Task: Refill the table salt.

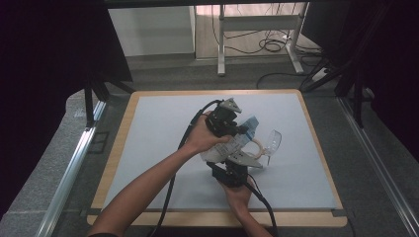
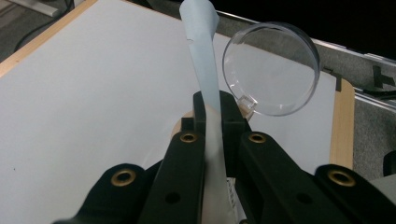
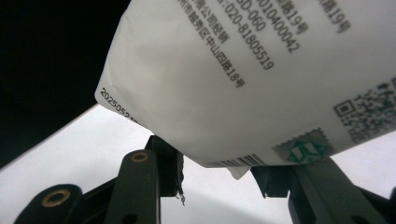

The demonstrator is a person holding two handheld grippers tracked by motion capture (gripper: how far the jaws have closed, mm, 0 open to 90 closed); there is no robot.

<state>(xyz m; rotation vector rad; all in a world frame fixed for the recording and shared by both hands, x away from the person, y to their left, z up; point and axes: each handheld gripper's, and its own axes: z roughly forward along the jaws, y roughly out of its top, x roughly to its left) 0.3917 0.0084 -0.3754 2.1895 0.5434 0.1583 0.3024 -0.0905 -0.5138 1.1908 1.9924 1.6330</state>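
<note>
Left hand-held gripper [image 2: 212, 121] pinches the white pouch [image 2: 201, 51], its length pointing away along the jaws.

pouch [image 3: 261, 79] | white, printed text and barcode | held above table | edge pinched, standing upright [image 2: 205, 79]

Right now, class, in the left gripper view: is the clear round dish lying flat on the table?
No: the clear round dish stands tilted on edge.

White printed pouch [image 3: 261, 70] between parted tongs [image 3: 224, 179].
</note>
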